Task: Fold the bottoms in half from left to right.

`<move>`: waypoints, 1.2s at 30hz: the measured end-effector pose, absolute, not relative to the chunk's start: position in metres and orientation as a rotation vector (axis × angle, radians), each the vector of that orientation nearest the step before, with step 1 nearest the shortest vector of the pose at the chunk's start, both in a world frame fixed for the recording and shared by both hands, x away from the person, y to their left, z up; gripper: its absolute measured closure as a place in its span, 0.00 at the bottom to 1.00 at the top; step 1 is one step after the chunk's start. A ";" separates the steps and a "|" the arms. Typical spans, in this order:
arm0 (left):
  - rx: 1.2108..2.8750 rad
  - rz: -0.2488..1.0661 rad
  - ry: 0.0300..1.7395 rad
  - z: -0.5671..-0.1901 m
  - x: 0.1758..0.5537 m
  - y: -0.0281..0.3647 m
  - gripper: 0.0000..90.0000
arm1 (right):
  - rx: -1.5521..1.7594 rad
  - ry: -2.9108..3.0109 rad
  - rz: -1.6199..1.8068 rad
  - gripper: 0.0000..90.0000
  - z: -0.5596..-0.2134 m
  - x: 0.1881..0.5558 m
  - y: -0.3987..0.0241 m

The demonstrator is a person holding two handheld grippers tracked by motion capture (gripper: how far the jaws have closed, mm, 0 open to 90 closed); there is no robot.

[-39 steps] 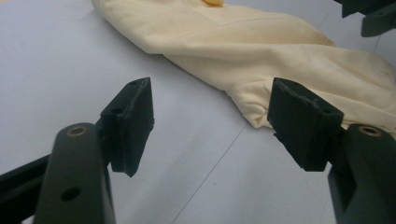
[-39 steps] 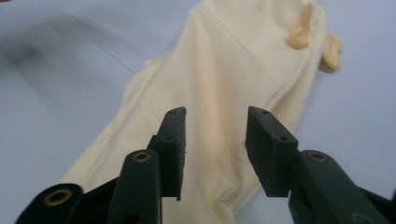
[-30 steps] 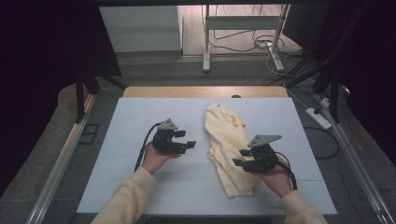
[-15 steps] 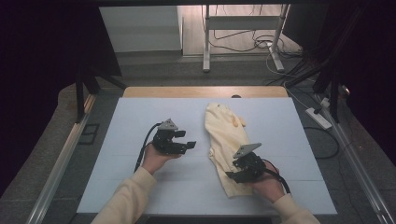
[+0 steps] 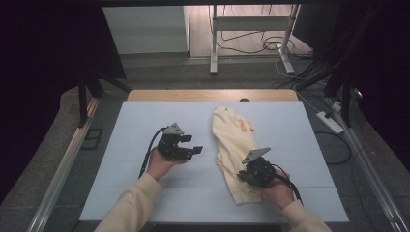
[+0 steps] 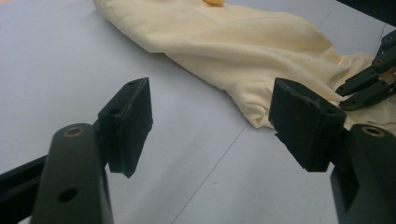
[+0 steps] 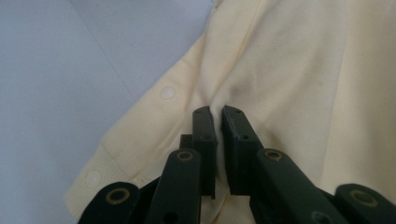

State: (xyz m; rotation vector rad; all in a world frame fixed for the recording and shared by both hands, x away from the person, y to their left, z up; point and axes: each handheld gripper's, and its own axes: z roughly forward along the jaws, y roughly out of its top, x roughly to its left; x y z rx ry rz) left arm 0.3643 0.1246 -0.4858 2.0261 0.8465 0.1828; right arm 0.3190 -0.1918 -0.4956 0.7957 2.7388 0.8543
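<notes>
Pinching the cream garment [image 7: 289, 70], right gripper [image 7: 218, 121] just closed; left gripper [image 6: 210, 121] open.

Pretty dim room overall, dark black curtains [image 5: 48, 53] hanging on both sides. The pale blue-grey tabletop [image 5: 145, 121] has a light wooden strip [image 5: 169, 94] along its far edge. Behind it there's a grey floor [image 5: 159, 72], a white metal stand [image 5: 251, 34] under brighter light, tangled black cables [image 5: 309, 72], and a white power strip [image 5: 329, 122] off right.
</notes>
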 end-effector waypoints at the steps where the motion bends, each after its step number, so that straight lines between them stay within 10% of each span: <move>1: 2.024 0.183 0.846 -0.486 0.365 0.125 0.34 | 0.796 2.736 0.868 0.94 -0.495 0.318 -0.192; 22: 2.016 0.181 0.852 -0.485 0.365 0.128 0.33 | 0.704 2.748 1.077 0.93 -0.483 0.307 -0.181; 36: 2.018 0.186 0.850 -0.484 0.365 0.128 0.33 | 0.836 2.581 1.138 0.53 -0.467 0.315 -0.208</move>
